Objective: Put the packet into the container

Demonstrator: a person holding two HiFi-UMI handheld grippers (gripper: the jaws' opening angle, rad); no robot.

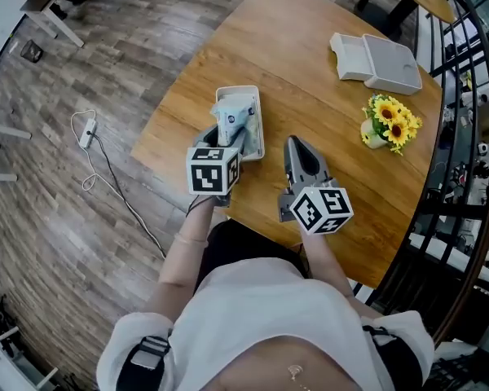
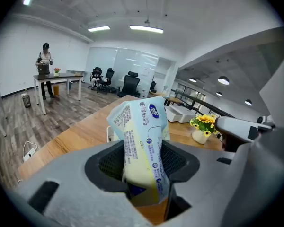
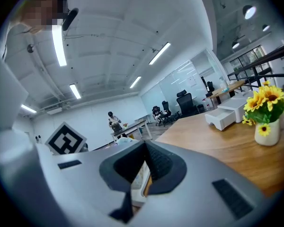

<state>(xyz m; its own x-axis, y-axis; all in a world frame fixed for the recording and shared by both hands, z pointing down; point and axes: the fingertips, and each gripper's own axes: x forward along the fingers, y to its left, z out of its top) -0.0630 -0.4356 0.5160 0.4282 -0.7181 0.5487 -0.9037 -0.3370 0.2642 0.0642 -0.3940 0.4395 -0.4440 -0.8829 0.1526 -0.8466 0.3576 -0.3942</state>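
Observation:
A light blue and yellow packet point(image 1: 232, 117) point(image 2: 143, 145) stands upright between the jaws of my left gripper point(image 1: 226, 137) point(image 2: 142, 167), which is shut on its lower part. The packet is over the near end of the white rectangular container point(image 1: 255, 120) on the wooden table; I cannot tell whether it touches the bottom. A bit of the container's rim point(image 2: 109, 134) shows left of the packet. My right gripper point(image 1: 297, 150) point(image 3: 132, 193) is beside the container on its right, jaws shut with nothing between them.
A white open box point(image 1: 376, 60) lies at the table's far right. A small vase of sunflowers point(image 1: 389, 122) point(image 3: 267, 113) stands right of my right gripper. A black railing point(image 1: 464, 137) runs past the table's right edge. A cable with a power strip point(image 1: 87, 130) lies on the floor.

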